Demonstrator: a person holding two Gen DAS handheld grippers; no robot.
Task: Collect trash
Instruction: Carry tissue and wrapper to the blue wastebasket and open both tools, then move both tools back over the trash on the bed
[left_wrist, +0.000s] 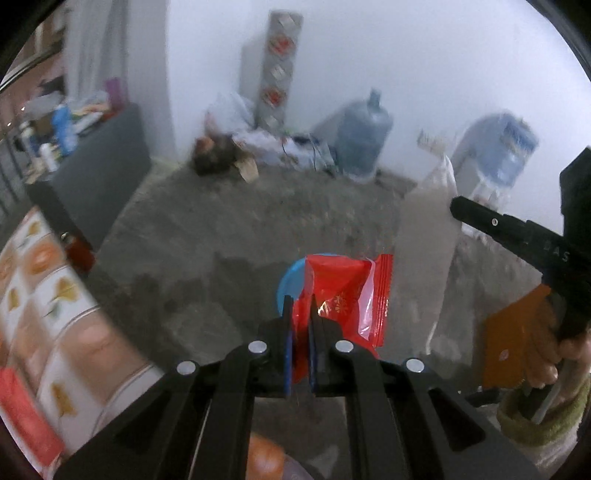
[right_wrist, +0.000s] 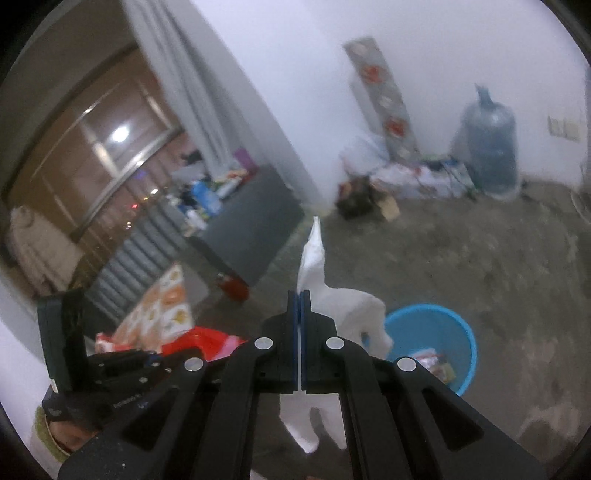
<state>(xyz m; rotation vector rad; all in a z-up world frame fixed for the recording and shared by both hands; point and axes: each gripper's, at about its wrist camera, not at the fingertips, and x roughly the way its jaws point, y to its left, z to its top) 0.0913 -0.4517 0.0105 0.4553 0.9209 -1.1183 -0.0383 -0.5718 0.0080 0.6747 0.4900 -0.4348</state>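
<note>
A lived-in home room, rough and unfinished, is showing here: a bare concrete floor (right_wrist: 461, 258) is stretching to white walls, a large water jug (right_wrist: 489, 147) is standing at the far wall beside a pile of bags (right_wrist: 406, 177), and a cluttered grey cabinet (right_wrist: 243, 218) is sitting left, near a curtained window (right_wrist: 92, 147).

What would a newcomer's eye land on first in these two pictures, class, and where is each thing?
First, the bright red wrapper clamped in the left gripper, low in the middle of the left wrist view. Next, the white tissue pinched in the shut right gripper, with the blue bin on the grey floor just beyond it, some trash already inside. A big water jug stands by the far wall.
</note>
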